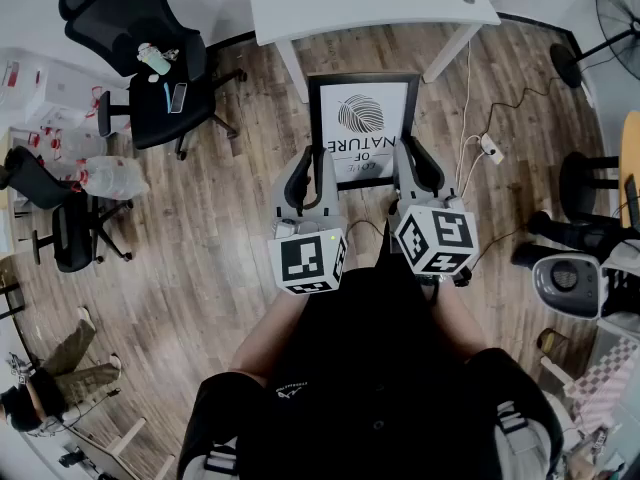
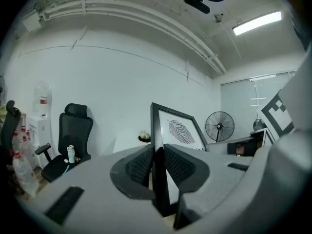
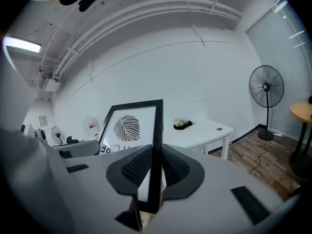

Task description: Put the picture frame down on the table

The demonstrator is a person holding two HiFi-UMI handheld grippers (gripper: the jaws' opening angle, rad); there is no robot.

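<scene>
A black picture frame [image 1: 362,128] with a leaf print and the word NATURE hangs in the air above the wood floor, in front of the white table [image 1: 370,3]. My left gripper [image 1: 312,173] is shut on the frame's left edge, and my right gripper [image 1: 412,168] is shut on its right edge. In the left gripper view the black frame [image 2: 159,150] stands pinched between the ribbed pads [image 2: 140,165]. From the right gripper view the frame [image 3: 155,150] runs upright between the pads [image 3: 171,167], and the white table [image 3: 204,130] lies beyond it.
A black office chair [image 1: 150,58] with a bottle and a phone on it stands at the left. Another chair [image 1: 60,218] and large water bottles [image 1: 110,176] sit further left. A power strip [image 1: 490,148] with cables lies on the floor at the right. A fan [image 1: 612,13] stands at the far right.
</scene>
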